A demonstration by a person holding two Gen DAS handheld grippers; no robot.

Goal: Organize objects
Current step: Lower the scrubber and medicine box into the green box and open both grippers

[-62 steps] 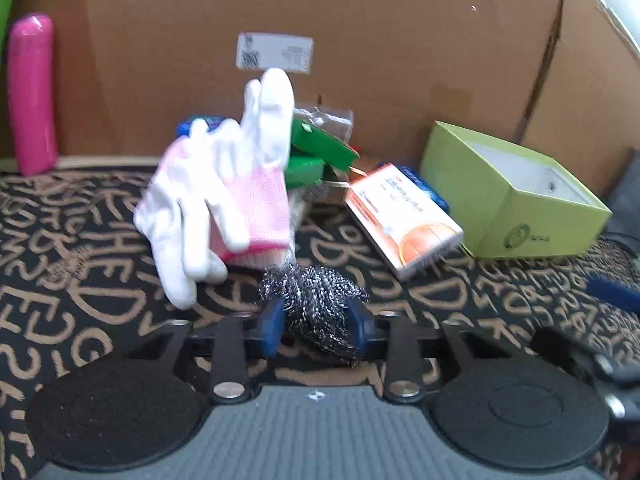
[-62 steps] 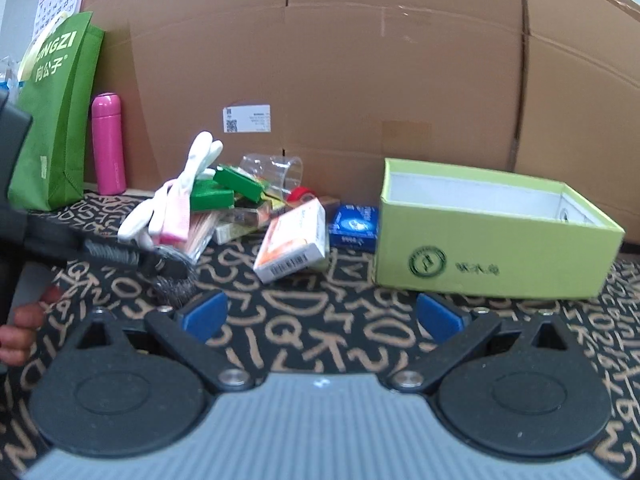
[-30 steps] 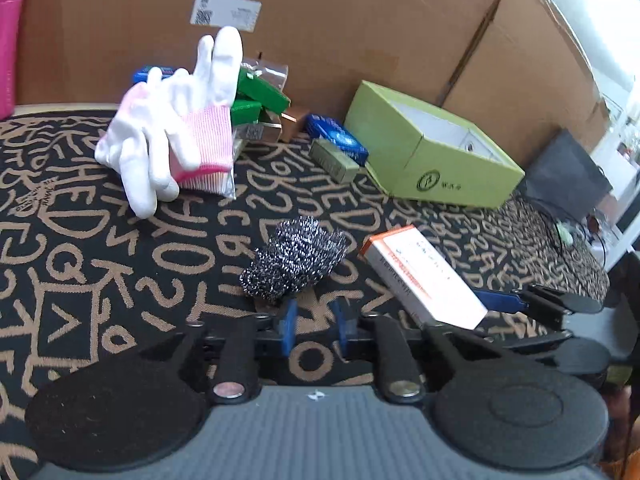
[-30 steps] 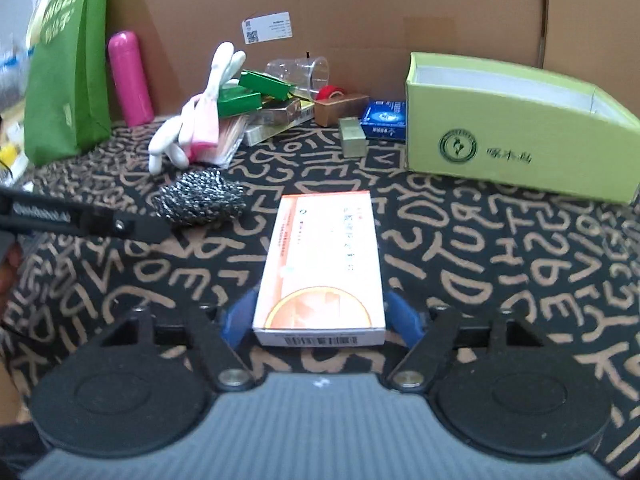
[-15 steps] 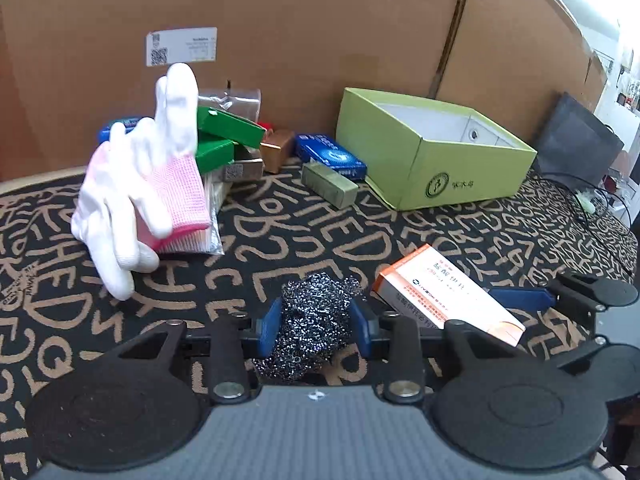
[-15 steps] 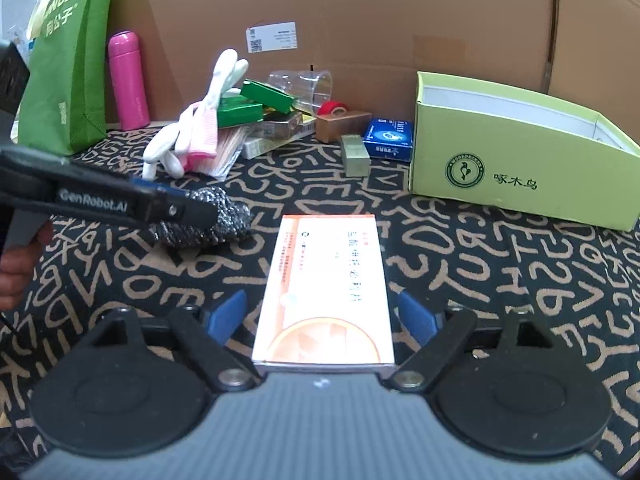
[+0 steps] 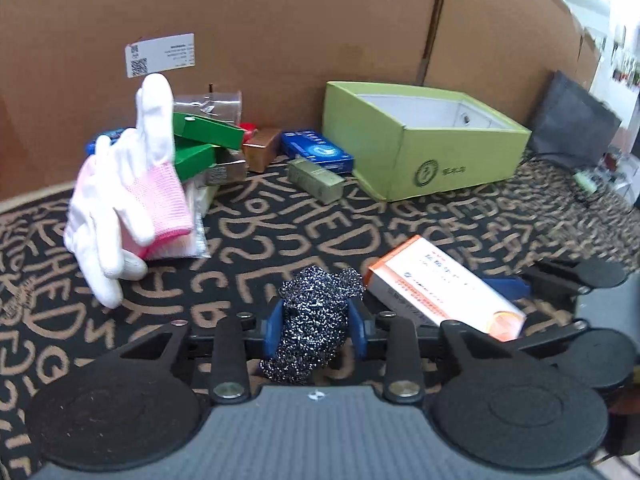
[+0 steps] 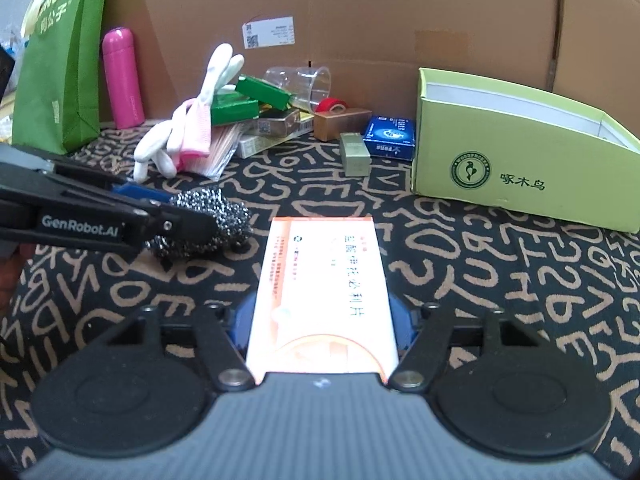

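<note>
A steel wool scourer (image 7: 316,304) lies on the lettered black cloth. My left gripper (image 7: 316,330) is closing on it, and both blue pads press its sides. In the right wrist view the scourer (image 8: 208,220) shows at the left, partly behind the left gripper's fingers (image 8: 120,220). An orange and white carton (image 8: 324,272) lies lengthwise between the jaws of my right gripper (image 8: 320,328). Those jaws are closing, and their pads touch both long sides. The same carton (image 7: 436,292) sits just right of the scourer. An open lime green box (image 8: 520,176) stands at the right.
A white and pink glove (image 7: 132,196) leans on a pile of small boxes (image 8: 256,104) and a clear cup (image 8: 304,80) at the back. A blue box (image 8: 390,138), an olive block (image 8: 354,154), a pink bottle (image 8: 122,80) and a green bag (image 8: 60,60) stand before cardboard walls.
The scourer lay ahead of my left pads a second ago and now sits between them. My right jaws have narrowed onto the carton's sides.
</note>
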